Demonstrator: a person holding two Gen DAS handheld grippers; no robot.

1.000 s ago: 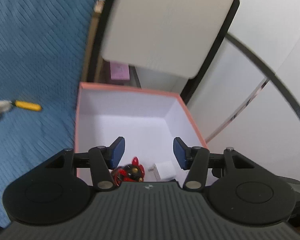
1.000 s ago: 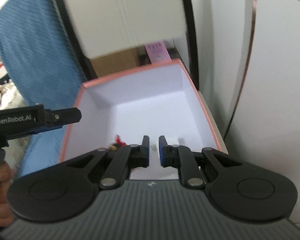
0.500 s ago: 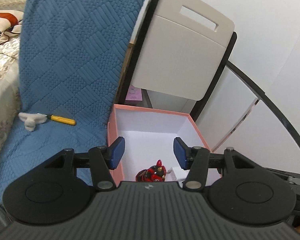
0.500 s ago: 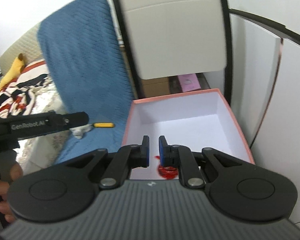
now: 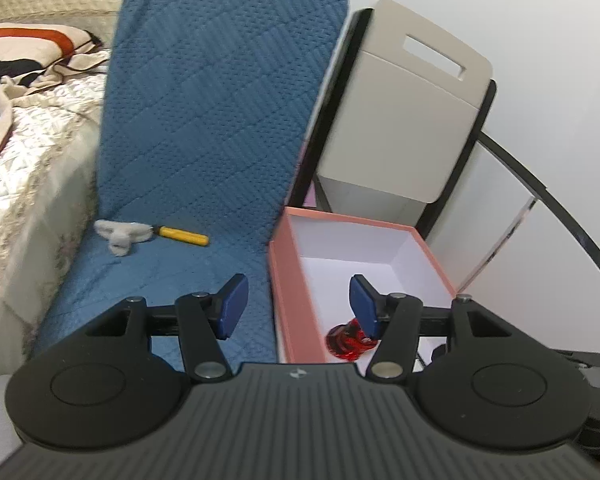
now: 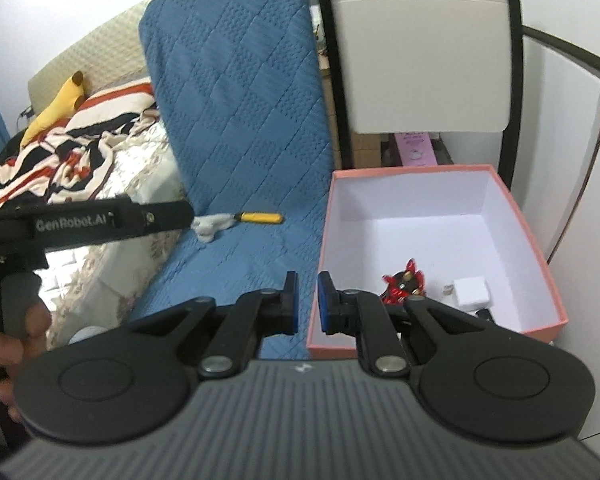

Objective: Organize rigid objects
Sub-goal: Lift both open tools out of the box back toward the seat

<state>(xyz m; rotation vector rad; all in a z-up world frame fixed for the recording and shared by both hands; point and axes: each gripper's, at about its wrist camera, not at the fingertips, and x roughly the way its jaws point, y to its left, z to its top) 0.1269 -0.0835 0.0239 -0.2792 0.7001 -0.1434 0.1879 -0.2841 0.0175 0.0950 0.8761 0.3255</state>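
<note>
A pink box (image 5: 290,280) with a white inside stands to the right of a blue quilted seat (image 5: 172,264). In the right wrist view the box (image 6: 516,216) holds a red and black figurine (image 6: 403,282) and a white charger (image 6: 471,291). The figurine (image 5: 350,338) also shows in the left wrist view. A yellow-handled tool (image 5: 184,235) and a white object (image 5: 120,234) lie on the seat; both show in the right wrist view, tool (image 6: 259,217) and white object (image 6: 210,226). My left gripper (image 5: 296,306) is open and empty, above the box's left wall. My right gripper (image 6: 307,305) is nearly shut and empty.
A beige chair back (image 5: 404,120) stands behind the box. A bed with patterned bedding (image 6: 80,148) and a yellow plush (image 6: 56,110) lies to the left. A white cabinet (image 5: 540,128) is on the right. The left tool's body (image 6: 100,220) crosses the right wrist view.
Both grippers have pulled back and up from the box and swung left, so the blue seat and the yellow tool now fill more of each view. Jaw openings are unchanged.
</note>
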